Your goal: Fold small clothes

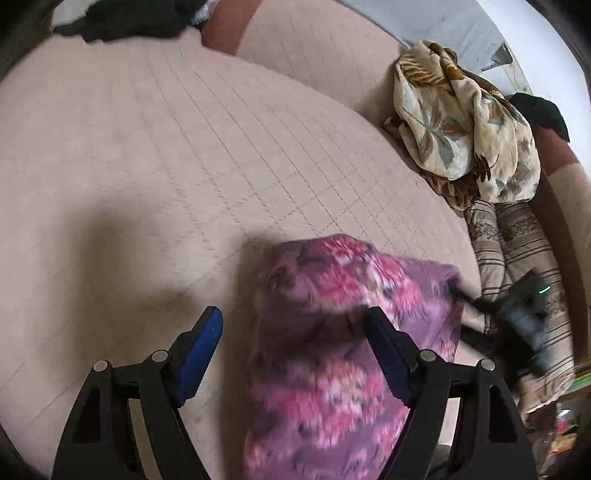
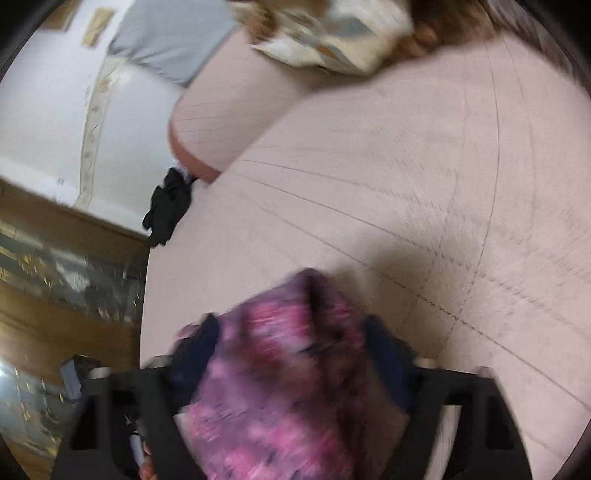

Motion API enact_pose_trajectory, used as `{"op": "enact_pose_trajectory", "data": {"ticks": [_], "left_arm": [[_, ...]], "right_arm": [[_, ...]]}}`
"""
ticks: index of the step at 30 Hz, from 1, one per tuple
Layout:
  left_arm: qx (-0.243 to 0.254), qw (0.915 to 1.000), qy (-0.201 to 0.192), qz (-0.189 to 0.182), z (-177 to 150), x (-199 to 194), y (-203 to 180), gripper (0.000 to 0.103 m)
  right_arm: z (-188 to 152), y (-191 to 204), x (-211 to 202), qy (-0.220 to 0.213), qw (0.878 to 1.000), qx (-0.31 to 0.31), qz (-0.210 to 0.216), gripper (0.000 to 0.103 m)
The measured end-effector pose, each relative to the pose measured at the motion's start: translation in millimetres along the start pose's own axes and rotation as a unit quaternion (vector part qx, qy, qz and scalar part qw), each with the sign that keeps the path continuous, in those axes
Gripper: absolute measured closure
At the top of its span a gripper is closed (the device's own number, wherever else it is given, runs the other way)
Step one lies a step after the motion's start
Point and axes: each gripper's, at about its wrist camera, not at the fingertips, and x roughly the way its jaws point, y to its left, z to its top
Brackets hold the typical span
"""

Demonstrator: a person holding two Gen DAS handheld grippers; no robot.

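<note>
Pale pink quilted bedding (image 1: 166, 147) is spread across the bed beneath both grippers. Nearest, the left gripper (image 1: 295, 332) is held with its blue-padded fingers (image 1: 201, 354) spread apart, and the pink floral garment (image 1: 332, 332) is draped over the right-hand one. The same garment (image 2: 277, 387) is seen bunched between the fingers of the right gripper (image 2: 288, 332), though blur hides whether it is clamped. Farther off, a beige floral cloth (image 1: 461, 122) and a dark garment (image 1: 129, 18) are left lying.

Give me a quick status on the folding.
Left gripper open, pink floral cloth draped over one finger. Right gripper state unclear, blurred. Beige blanket off to the side.
</note>
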Motion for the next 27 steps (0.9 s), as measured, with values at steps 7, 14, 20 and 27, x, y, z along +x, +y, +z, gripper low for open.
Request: {"op": "enact_pose_trajectory", "data": {"ticks": [7,14,20,27], "left_arm": [[0.002,0.9999,-0.002,-0.014,11,26,-2,0.056],[-0.045,0.9973,-0.001,-0.058,10,19,19,0.054],[-0.047,0.9975,0.024,-0.047,0,25,16,0.038],[-0.062,0.9927,0.034,-0.097,3,16,22,0.065]], "right_arm": [[-1,-23,20,0.031,0.999,0.028,0.002,0.079],[3,-14,41,0.047,0.999,-0.003,-0.021,0.055],[-7,-23,34,0.074,0.997,0.010,0.005,0.024],[-9,-27,63,0.094,0.994,0.031,0.053,0.078]]}}
